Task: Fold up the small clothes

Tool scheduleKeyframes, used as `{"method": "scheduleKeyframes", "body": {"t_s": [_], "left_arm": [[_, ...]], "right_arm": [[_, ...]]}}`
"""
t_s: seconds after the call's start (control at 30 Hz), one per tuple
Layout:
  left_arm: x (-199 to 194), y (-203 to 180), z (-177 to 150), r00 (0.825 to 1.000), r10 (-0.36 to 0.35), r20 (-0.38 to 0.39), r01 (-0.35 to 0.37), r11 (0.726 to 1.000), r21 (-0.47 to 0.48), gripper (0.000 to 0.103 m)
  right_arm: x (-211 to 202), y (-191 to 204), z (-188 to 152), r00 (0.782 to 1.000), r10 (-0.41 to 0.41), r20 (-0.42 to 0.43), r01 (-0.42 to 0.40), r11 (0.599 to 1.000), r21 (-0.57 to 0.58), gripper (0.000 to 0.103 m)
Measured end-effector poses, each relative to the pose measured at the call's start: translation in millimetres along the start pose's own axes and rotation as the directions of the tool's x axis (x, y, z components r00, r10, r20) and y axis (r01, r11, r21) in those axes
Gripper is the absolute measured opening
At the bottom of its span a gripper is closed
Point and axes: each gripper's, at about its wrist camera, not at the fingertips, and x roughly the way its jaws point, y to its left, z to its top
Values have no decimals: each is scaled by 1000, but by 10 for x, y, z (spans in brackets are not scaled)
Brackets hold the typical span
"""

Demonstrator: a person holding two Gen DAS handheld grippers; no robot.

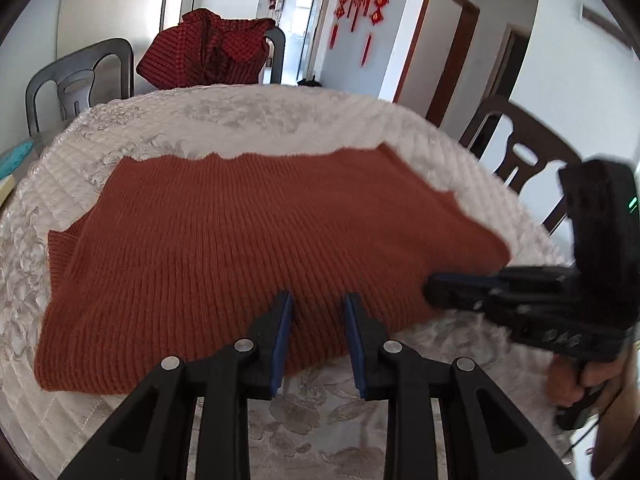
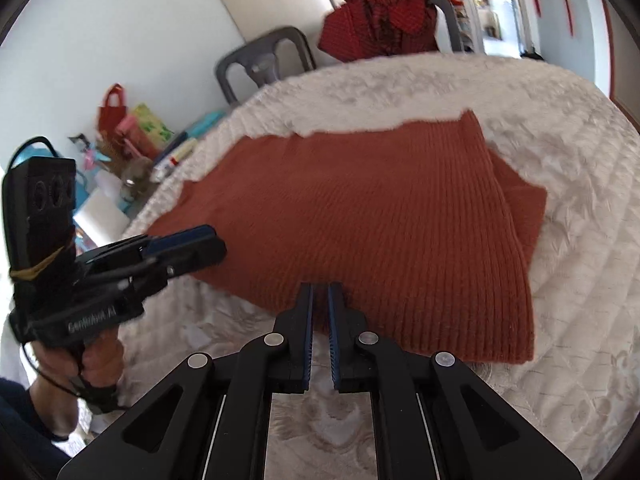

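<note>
The sweater's near hem is lying hidden behind both grippers, and the right gripper's tips are blurring in the left view. The left gripper is hovering partly spread over the near hem, pinching nothing. The right gripper is pressing nearly together at the hem; whether cloth is caught I cannot tell. The sweater is lying folded on the quilted tabletop; chairs are standing beyond.

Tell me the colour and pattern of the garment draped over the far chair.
The draped garment is dark red with fine dark stripes or checks; the left wrist view shows it best.
</note>
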Motion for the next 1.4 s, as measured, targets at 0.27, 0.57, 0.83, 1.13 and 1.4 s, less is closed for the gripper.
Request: {"method": "scheduleKeyframes", "body": {"t_s": [0.27, 0.57, 0.83, 1.13, 1.4], "left_arm": [[-299, 229, -77, 994, 97, 56, -95, 995, -41, 29], [-412, 718, -248, 988, 153, 34, -145, 974, -176, 29], [-458, 920, -271, 980, 198, 38, -185, 959, -216, 29], [-494, 951, -285, 986, 161, 39, -148, 965, -218, 29], [-546, 961, -217, 993, 113, 47, -99, 969, -228, 29]], "right_arm": [[-349, -245, -105, 996, -4, 90, -4, 996, 84, 6], [-456, -696, -243, 993, -3, 117, -29, 962, 271, 5], [-536, -637, -152, 986, -24, 165, -18, 968, 249, 6], [-453, -776, -72, 987, -66, 143, 23, 959, 284, 4], [-445, -800, -13, 989, -56, 140, 13, 957, 290, 6]]}}
